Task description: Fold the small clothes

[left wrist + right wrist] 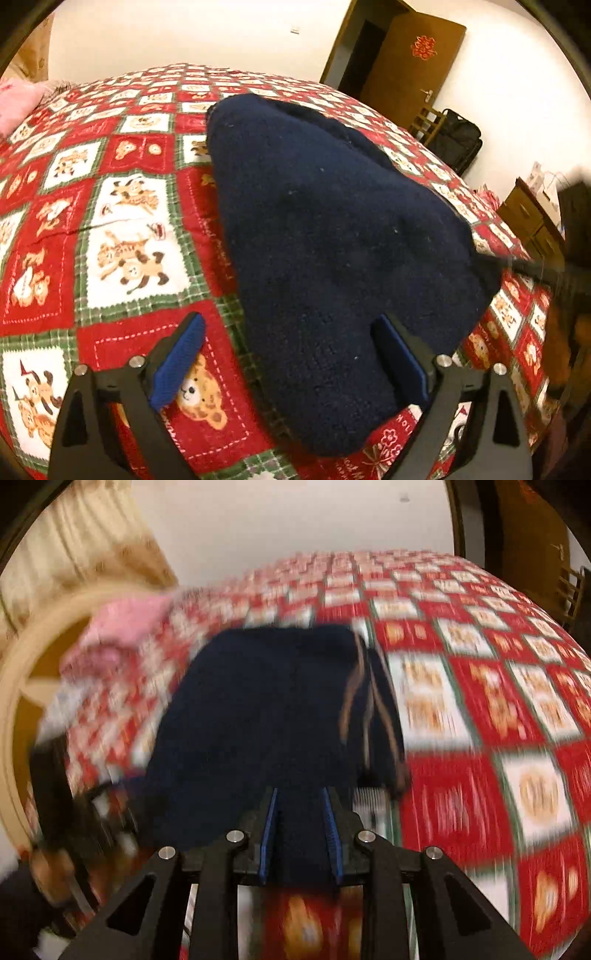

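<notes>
The navy knit garment (332,240) is lying on the bed's bear-print quilt (122,206), filling the centre of the frame. The left tongs (291,354) are hanging released over its near edge. The right tongs (300,834) are clenching a garment edge, likely to carry a fold across.

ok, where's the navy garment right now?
The navy knit garment lies on the red bear-print quilt, centre-right in the left wrist view, its near edge between the open left gripper; the right gripper pinches its other end.
</notes>
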Tool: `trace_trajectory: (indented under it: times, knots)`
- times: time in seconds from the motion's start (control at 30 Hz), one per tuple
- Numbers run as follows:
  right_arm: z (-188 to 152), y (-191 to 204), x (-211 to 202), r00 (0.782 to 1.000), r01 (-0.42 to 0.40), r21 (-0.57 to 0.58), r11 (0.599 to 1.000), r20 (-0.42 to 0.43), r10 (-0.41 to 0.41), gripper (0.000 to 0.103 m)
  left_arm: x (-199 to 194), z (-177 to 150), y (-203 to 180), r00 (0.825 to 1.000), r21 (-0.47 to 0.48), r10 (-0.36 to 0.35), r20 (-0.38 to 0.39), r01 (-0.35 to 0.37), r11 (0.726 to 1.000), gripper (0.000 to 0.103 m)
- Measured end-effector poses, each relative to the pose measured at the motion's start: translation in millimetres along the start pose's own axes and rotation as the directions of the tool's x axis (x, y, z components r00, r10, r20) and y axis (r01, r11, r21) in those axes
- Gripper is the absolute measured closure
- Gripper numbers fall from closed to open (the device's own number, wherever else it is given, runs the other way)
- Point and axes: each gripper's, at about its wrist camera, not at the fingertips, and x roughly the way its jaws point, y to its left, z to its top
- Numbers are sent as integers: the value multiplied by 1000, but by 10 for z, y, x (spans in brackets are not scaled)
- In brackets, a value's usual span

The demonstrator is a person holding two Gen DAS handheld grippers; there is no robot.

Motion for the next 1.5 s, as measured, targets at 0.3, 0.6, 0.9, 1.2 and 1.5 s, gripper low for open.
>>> trace_trajectory:
  times: [0.3, 0.6, 0.9, 1.2, 1.5]
  knots:
    - [128, 139, -433, 980, 138, 12, 990, 146, -138, 88, -14, -13, -27, 995, 12, 95, 21, -95, 995, 2]
    - [62, 597, -130, 994, 56, -180, 982, 107, -37, 88, 80, 22, -24, 994, 6, 110, -6, -110, 994, 0]
    - [82, 37, 8, 995, 85, 12, 996, 55, -85, 88, 135, 40, -36, 994, 15, 106, -19, -106, 994, 0]
    - [282, 258, -277, 975, 146, -72, 987, 179, -131, 78, 51, 23, -80, 991, 26, 134, -1, -134, 991, 0]
    - [1162, -310, 283, 995, 6, 120, 993, 97, -18, 48, -194, 144, -42, 978, 61, 177, 114, -185, 981, 0]
